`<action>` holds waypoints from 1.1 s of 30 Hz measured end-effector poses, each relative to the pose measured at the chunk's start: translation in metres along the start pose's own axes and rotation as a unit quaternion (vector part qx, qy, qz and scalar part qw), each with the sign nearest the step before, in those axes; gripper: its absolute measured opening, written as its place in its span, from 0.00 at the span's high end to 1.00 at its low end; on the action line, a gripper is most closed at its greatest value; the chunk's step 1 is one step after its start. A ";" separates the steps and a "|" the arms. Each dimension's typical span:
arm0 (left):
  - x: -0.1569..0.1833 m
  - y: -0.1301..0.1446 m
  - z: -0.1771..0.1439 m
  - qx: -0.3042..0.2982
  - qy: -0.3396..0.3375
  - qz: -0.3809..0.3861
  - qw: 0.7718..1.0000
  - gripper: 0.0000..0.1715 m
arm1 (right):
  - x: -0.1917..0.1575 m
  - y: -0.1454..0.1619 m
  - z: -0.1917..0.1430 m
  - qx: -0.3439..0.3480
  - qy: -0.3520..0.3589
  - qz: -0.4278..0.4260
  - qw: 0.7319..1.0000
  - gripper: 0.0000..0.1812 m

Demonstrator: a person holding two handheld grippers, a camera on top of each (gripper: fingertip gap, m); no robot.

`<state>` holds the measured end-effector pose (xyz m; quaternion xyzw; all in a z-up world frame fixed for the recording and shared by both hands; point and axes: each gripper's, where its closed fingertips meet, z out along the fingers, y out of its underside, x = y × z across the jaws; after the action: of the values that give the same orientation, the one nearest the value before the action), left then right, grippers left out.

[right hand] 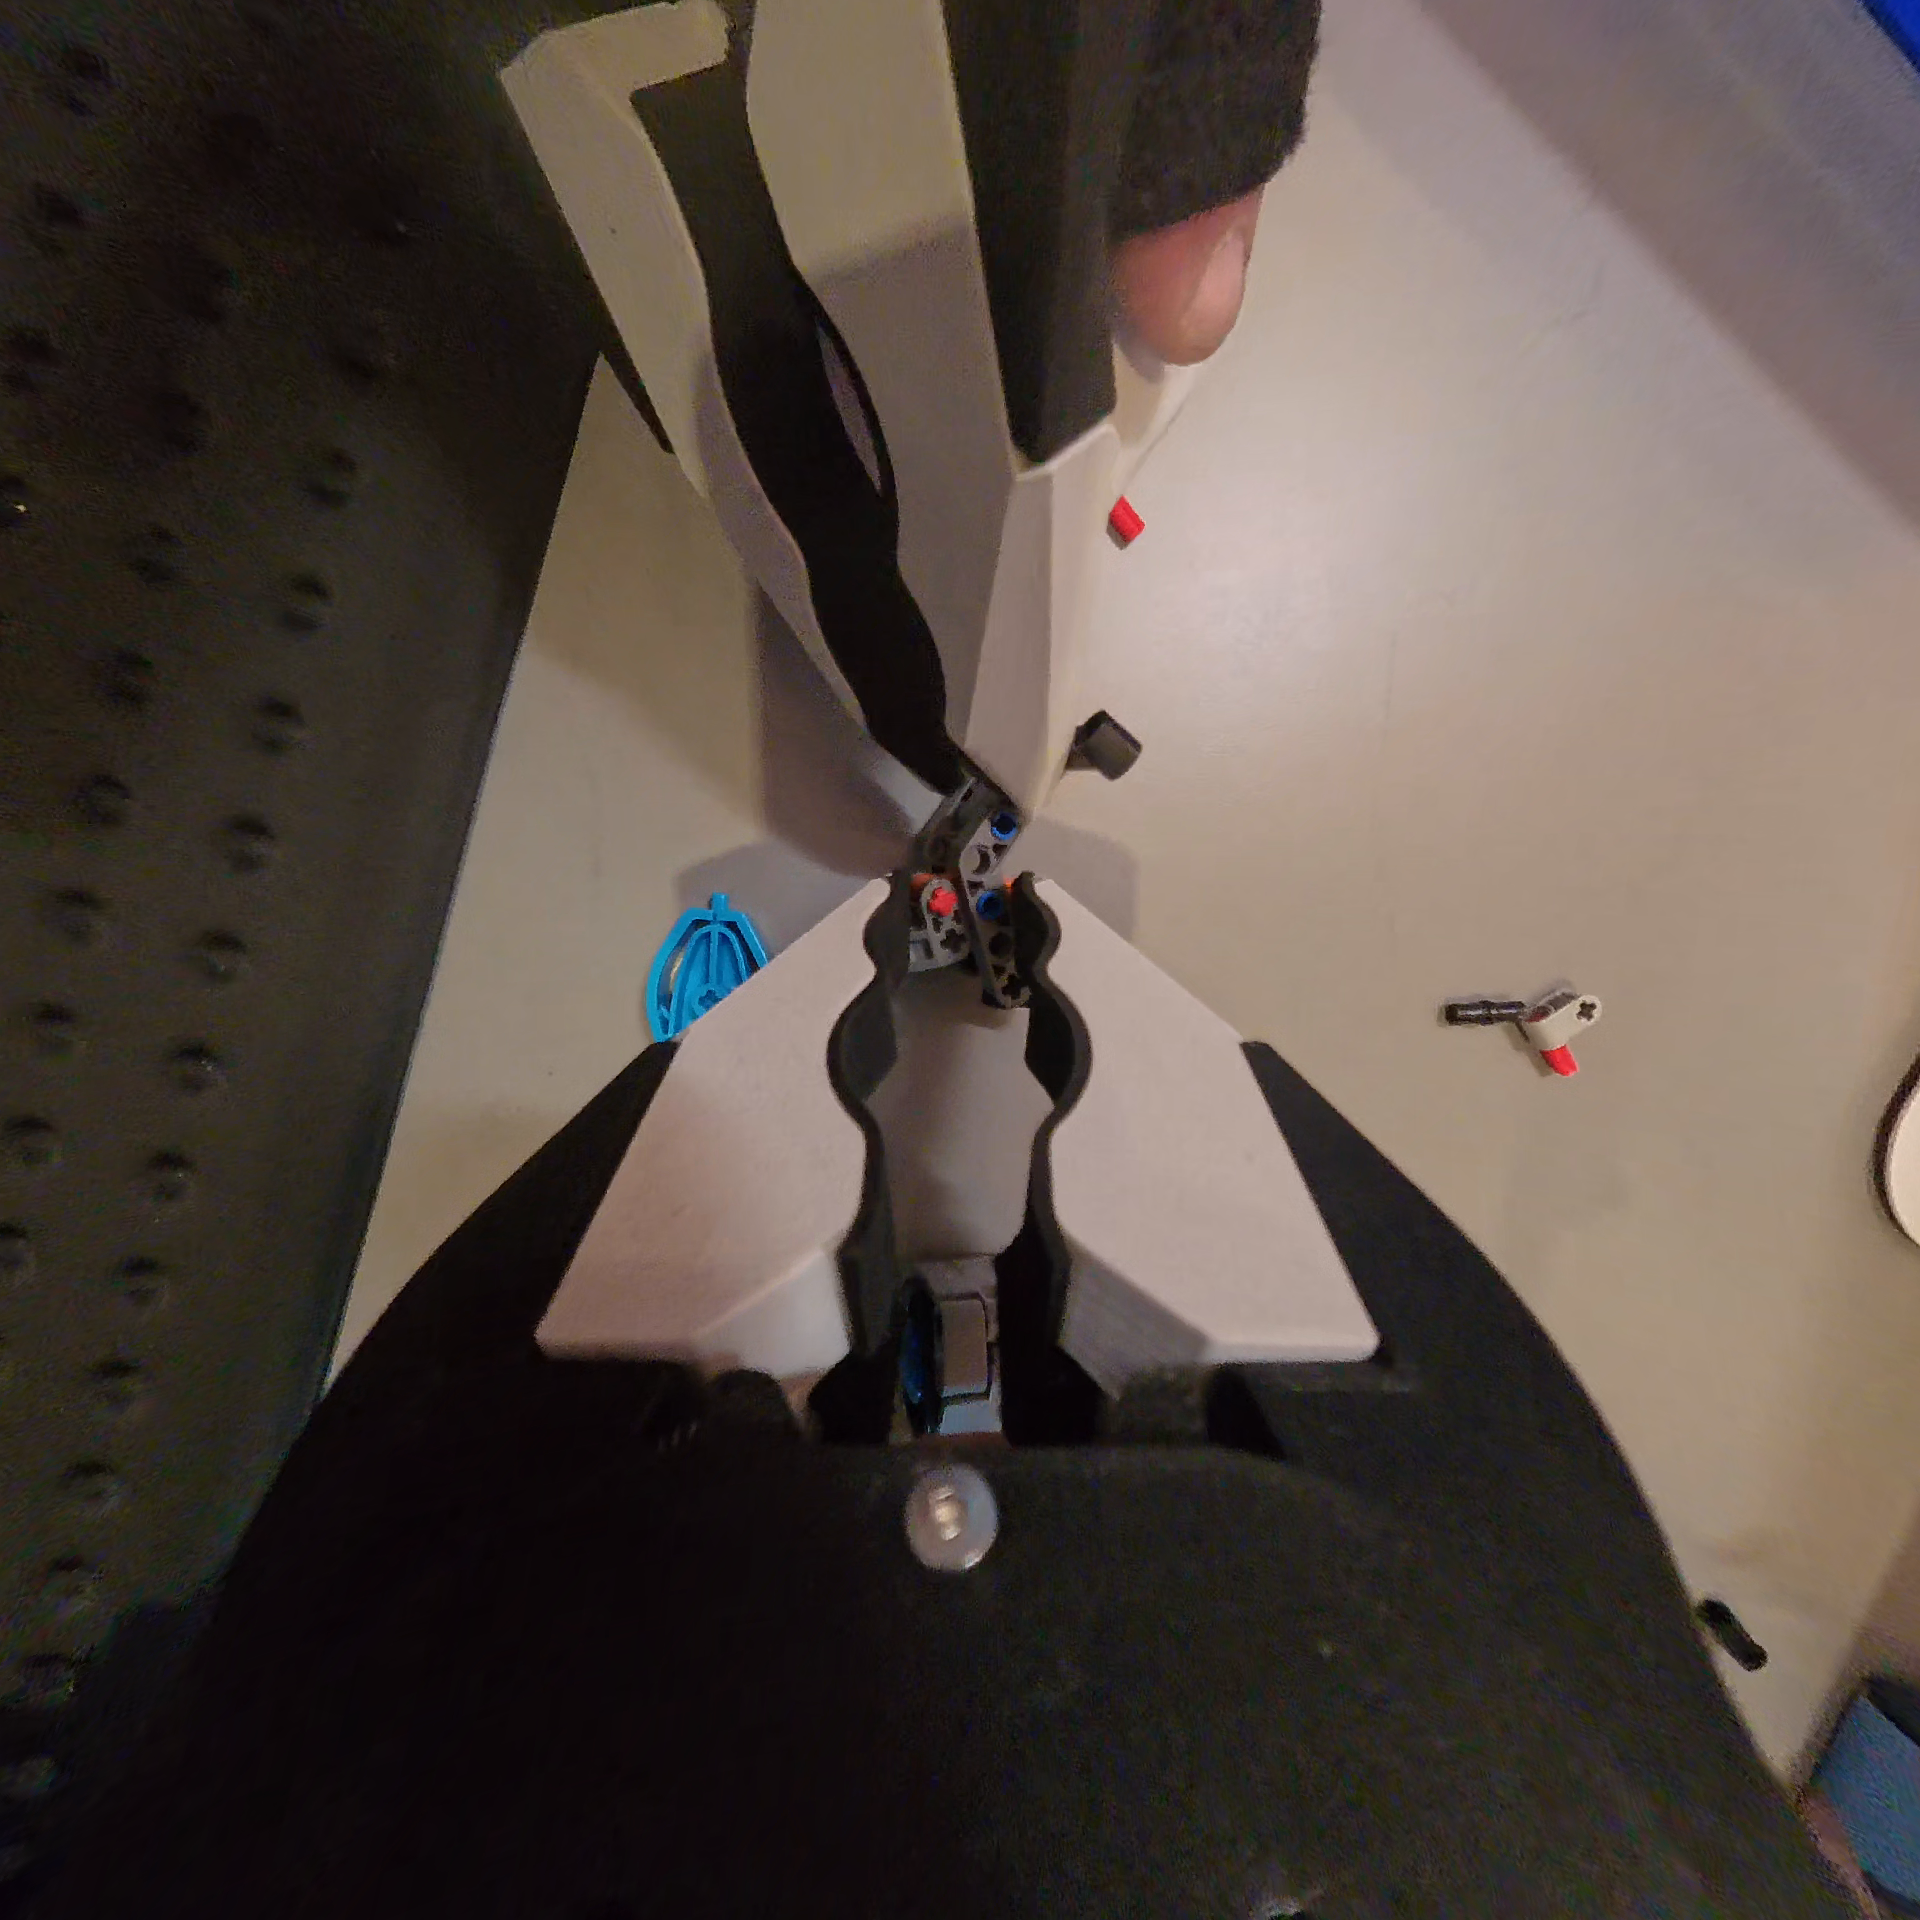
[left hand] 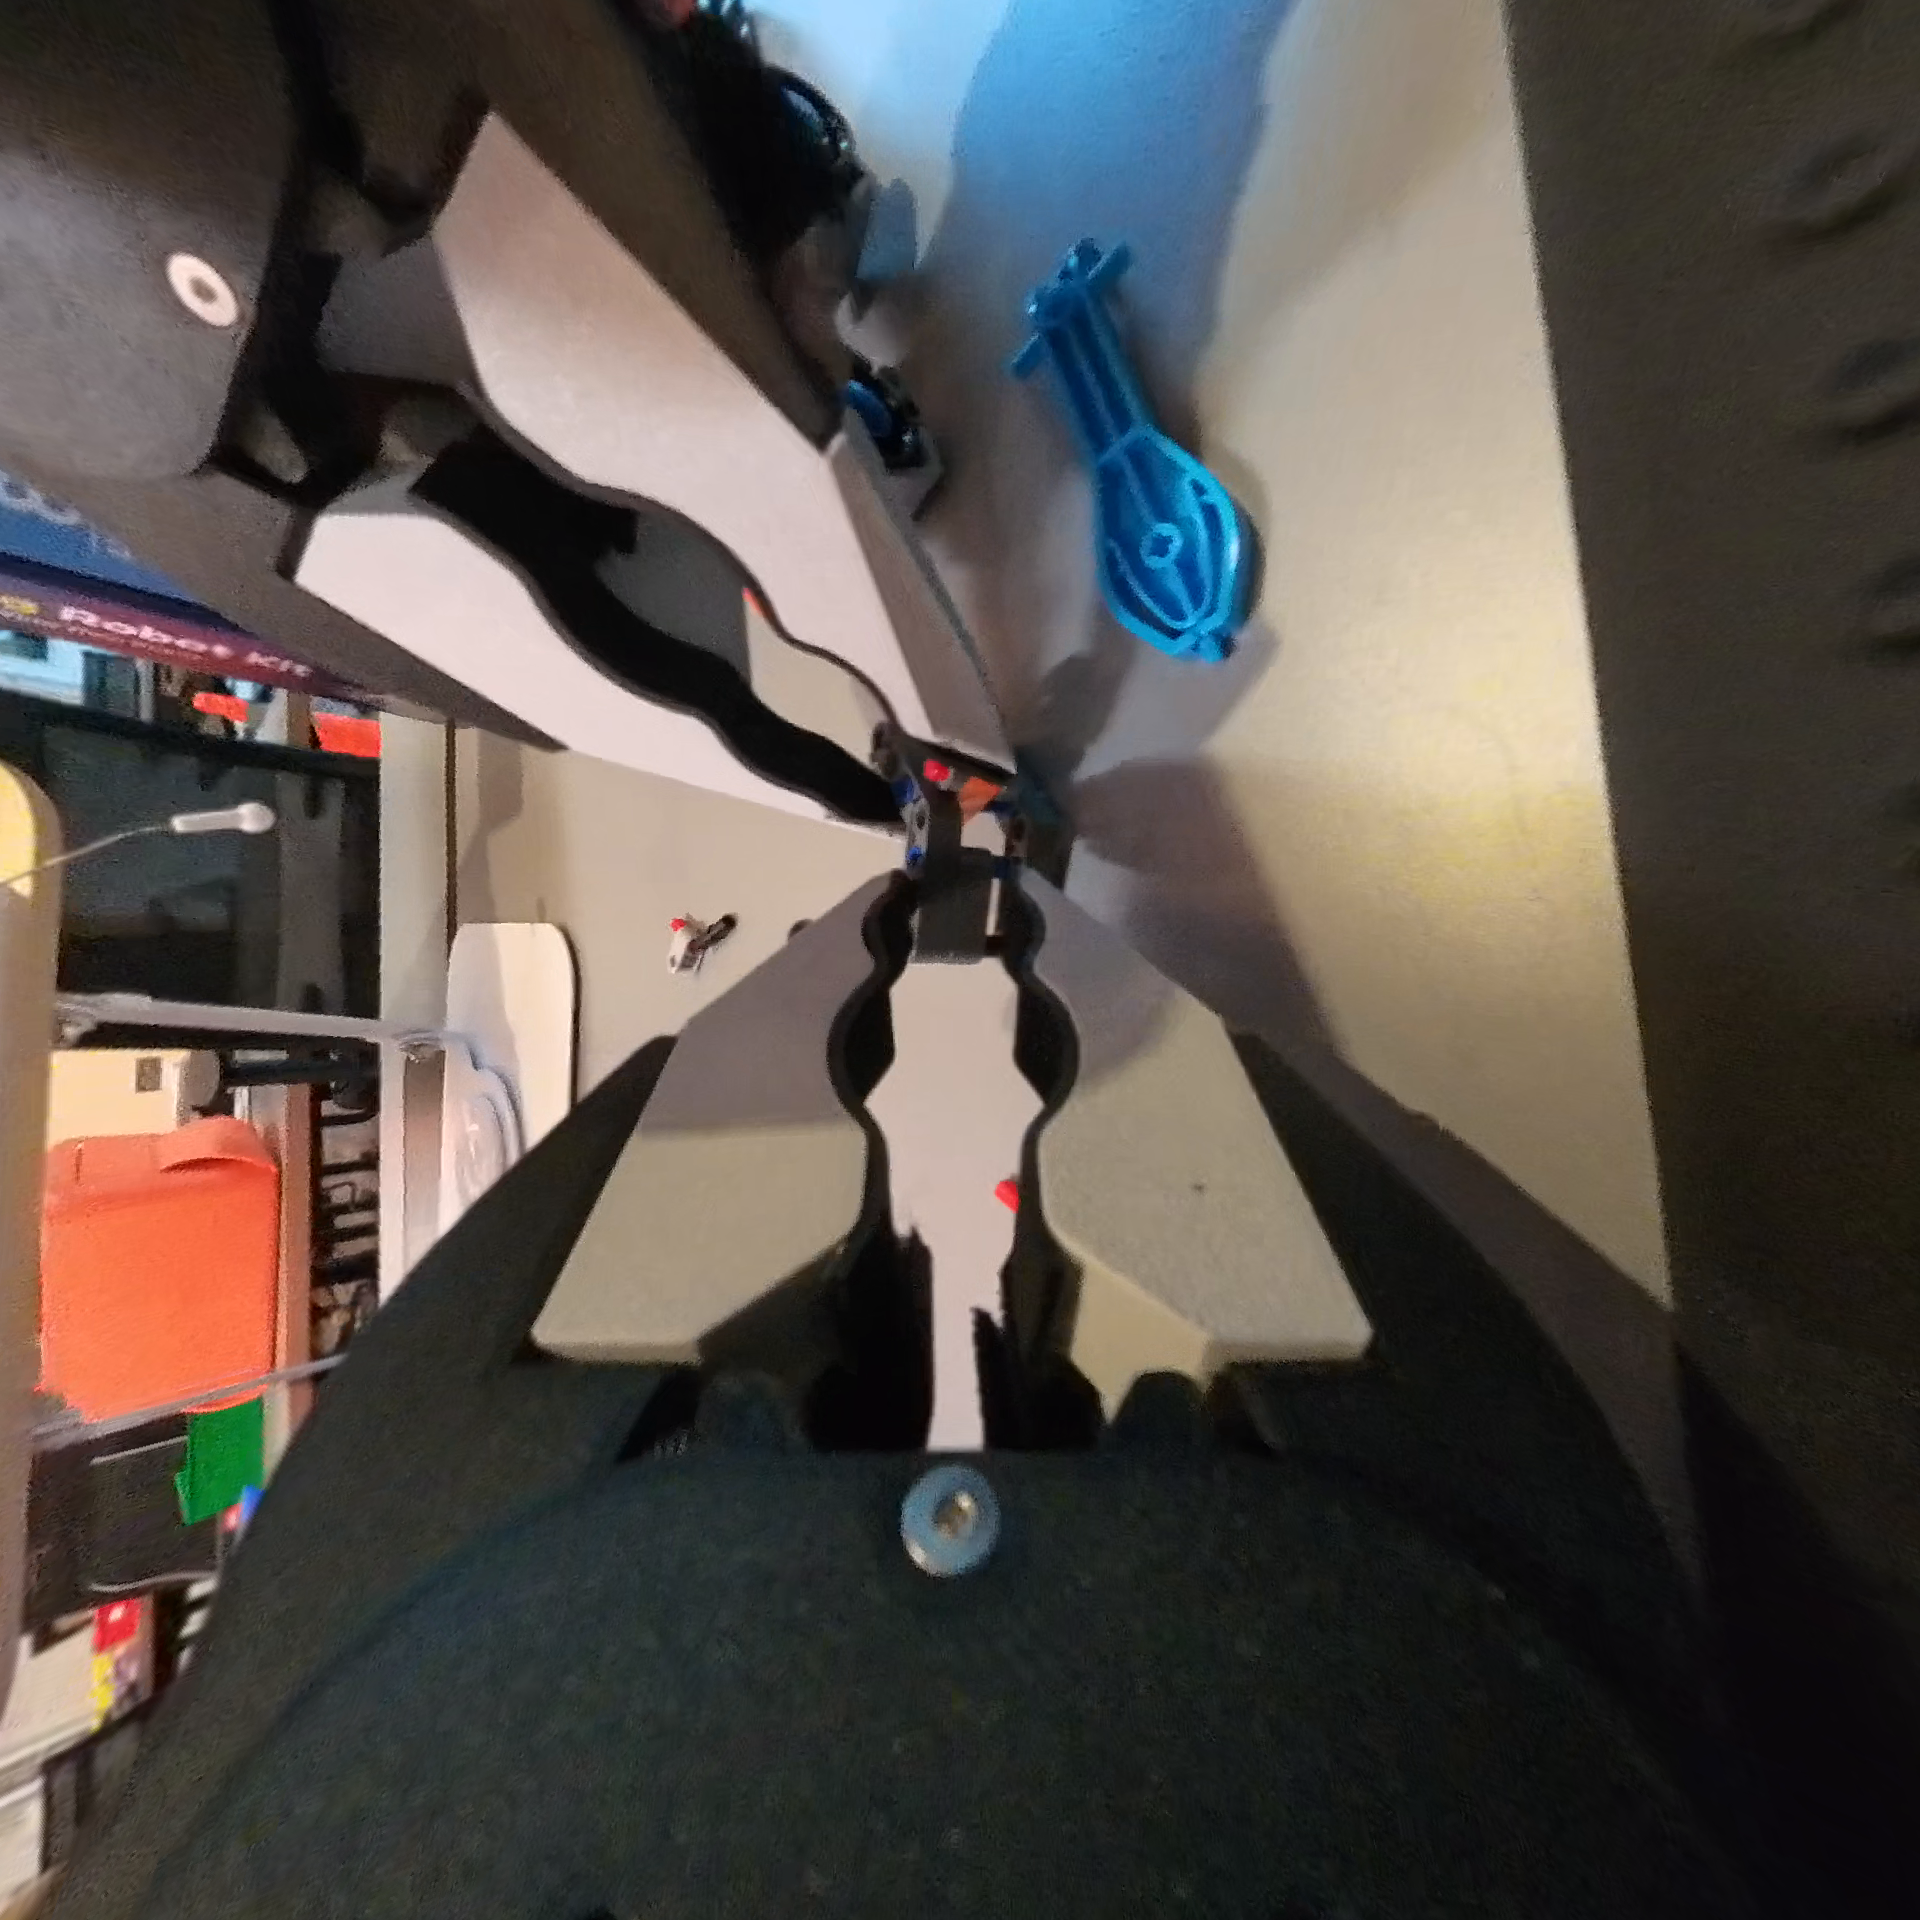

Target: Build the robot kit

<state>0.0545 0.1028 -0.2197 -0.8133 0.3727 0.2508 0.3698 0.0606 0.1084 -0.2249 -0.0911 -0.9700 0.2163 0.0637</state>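
Gripping from opposite sides, both grippers meet on one small building-brick assembly (right hand: 961, 914) — dark grey beams with blue and red pins — held up above the pale desk (right hand: 1455, 727). Right gripper (right hand: 956, 930) has its fingers closed on the near end of the assembly; left gripper (right hand: 977, 790) comes in from the far side of the right wrist view, fingers clamped on the top beam. In the left wrist view, the left gripper (left hand: 956, 914) pinches a dark grey block of the same assembly (left hand: 951, 831), the right gripper (left hand: 966, 774) pressing in from the upper left. Judging by the two-sided hold, one end is braced while the other is worked.

Loose parts on the desk:
- blue spoked plastic piece (left hand: 1143, 468) lying flat, far right of the fingers; half hidden behind the right finger in the other view (right hand: 701, 961)
- small red pin (right hand: 1125, 520) and a black connector (right hand: 1107, 743) just beside the left gripper
- grey-and-red connector with black axle (right hand: 1527, 1023), well apart on the right

Black perforated surface (right hand: 208, 727) runs along the left edge — cannot tell what it is.
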 end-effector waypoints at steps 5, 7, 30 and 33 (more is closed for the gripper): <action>-0.003 -0.001 -0.001 -0.004 -0.014 -0.002 1.000 0.96 | -0.001 0.000 0.001 -0.020 0.013 -0.019 1.000 0.90; -0.003 -0.001 -0.001 -0.010 -0.019 0.007 1.000 0.96 | -0.001 0.000 0.001 -0.029 0.020 -0.029 0.999 0.90; -0.004 0.014 -0.014 0.053 0.029 -0.171 0.983 0.72 | -0.004 -0.003 0.001 0.005 0.004 -0.043 0.999 0.90; 0.009 0.013 -0.001 0.053 0.101 -0.208 0.972 0.78 | -0.003 -0.004 0.002 0.000 0.004 -0.044 0.999 0.90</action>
<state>0.0498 0.0925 -0.2302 -0.8732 0.2438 0.0653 0.4169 0.0627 0.1031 -0.2247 -0.0493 -0.9727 0.2132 0.0768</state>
